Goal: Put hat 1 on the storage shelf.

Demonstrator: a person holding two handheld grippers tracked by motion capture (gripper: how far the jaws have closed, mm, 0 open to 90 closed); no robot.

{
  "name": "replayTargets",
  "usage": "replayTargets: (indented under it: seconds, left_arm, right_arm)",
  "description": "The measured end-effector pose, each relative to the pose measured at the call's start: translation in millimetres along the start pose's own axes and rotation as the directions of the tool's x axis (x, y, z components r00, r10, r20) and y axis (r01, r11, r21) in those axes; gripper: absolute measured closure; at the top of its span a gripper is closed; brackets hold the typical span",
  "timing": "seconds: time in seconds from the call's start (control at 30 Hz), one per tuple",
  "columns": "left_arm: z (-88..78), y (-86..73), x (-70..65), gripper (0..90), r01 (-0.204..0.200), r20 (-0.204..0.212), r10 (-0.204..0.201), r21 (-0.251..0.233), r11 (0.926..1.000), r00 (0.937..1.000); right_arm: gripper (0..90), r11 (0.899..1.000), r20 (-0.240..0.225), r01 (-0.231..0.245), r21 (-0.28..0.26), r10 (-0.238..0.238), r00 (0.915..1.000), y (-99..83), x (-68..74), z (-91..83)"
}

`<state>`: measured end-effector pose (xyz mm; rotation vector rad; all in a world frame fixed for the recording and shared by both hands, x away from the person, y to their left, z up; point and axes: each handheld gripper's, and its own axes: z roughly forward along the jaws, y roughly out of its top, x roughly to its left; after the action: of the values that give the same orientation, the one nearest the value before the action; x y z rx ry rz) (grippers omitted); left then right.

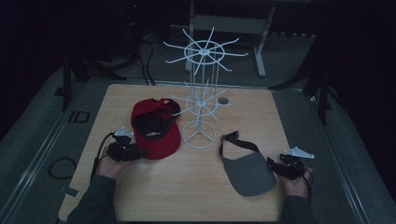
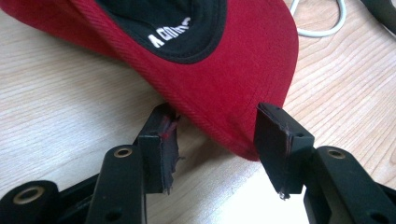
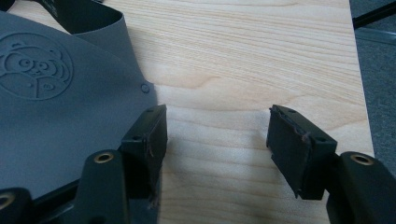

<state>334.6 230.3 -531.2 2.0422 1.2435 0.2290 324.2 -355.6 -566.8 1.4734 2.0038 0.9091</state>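
Note:
A red cap (image 1: pixel 156 128) with a black lining lies upside down on the wooden table (image 1: pixel 187 196), left of centre. My left gripper (image 1: pixel 141 153) sits at the cap's near left edge. In the left gripper view its jaws (image 2: pixel 217 121) stand wide and open, with the rim of the red brim (image 2: pixel 224 70) between them, untouched by the pads. A grey visor (image 1: pixel 250 172) lies at the right front. My right gripper (image 1: pixel 271 163) is open just right of it. In the right gripper view the visor (image 3: pixel 60 107) lies by the left jaw, bare wood between the jaws (image 3: pixel 217 123).
A white wire rack (image 1: pixel 201 98) with radiating hooks on two tiers stands at the table's middle, its round base between cap and visor. A white cable (image 2: pixel 322 23) lies past the cap. The table's right edge (image 3: pixel 362 93) is close to my right gripper.

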Motion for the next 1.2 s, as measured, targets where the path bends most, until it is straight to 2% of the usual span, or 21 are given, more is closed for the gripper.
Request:
replayTargets:
  seconds: [0.23,0.43,0.53,0.67,0.8,0.83,0.9,0.93,1.07,1.2]
  left_arm:
    - [8.0,0.8,1.7,50.5,0.011,0.019,-0.011,0.015,0.9998,0.9998]
    - [20.3,3.2,0.9,51.8,0.0,0.036,-0.001,0.043,0.9991,0.9994]
    - [22.8,3.2,1.8,51.4,0.002,0.049,-0.004,0.042,0.9991,0.9988]
    - [23.6,2.4,1.3,51.8,0.0,0.045,-0.002,0.043,0.9991,0.999]
    - [24.2,-0.5,2.8,58.5,0.016,0.067,-0.018,0.035,0.9992,0.9976]
    - [23.9,-3.1,4.5,60.3,0.036,0.092,-0.039,0.025,0.999,0.995]
    - [23.7,-4.7,5.8,61.9,0.045,0.105,-0.047,0.019,0.9988,0.9934]
    - [23.4,-7.5,7.4,64.1,0.065,0.123,-0.066,0.012,0.9978,0.9902]
    - [21.8,-8.5,7.6,67.0,0.066,0.137,-0.066,0.005,0.9978,0.9884]
    - [19.3,-8.5,5.4,75.6,0.058,0.155,-0.055,-0.014,0.9982,0.9864]
  right_arm:
    - [37.6,1.0,-0.001,0.001,0.001,-0.001,1.0,0.0,0.1,0.0]
    - [37.4,1.0,-0.002,0.001,0.001,-0.001,1.0,0.1,0.0,0.0]
    - [37.2,1.0,-0.003,0.0,0.0,0.0,1.0,0.1,-0.1,0.1]
    - [37.1,1.0,-0.004,0.0,0.001,0.0,1.0,0.1,-0.1,0.0]
    - [37.1,1.0,-0.004,0.001,0.0,-0.001,1.0,0.1,-0.1,0.1]
    - [37.1,1.0,-0.003,0.001,0.0,-0.001,1.0,0.0,-0.1,0.1]
    - [37.1,1.0,-0.003,0.002,0.0,-0.002,1.0,0.0,-0.1,0.1]
    - [37.1,1.0,-0.003,0.002,0.0,-0.002,1.0,0.0,0.0,0.1]
    - [37.0,1.0,-0.003,0.002,0.0,-0.002,1.0,0.1,-0.1,0.1]
    - [37.1,1.0,-0.004,0.002,0.001,-0.002,1.0,0.1,0.0,0.1]
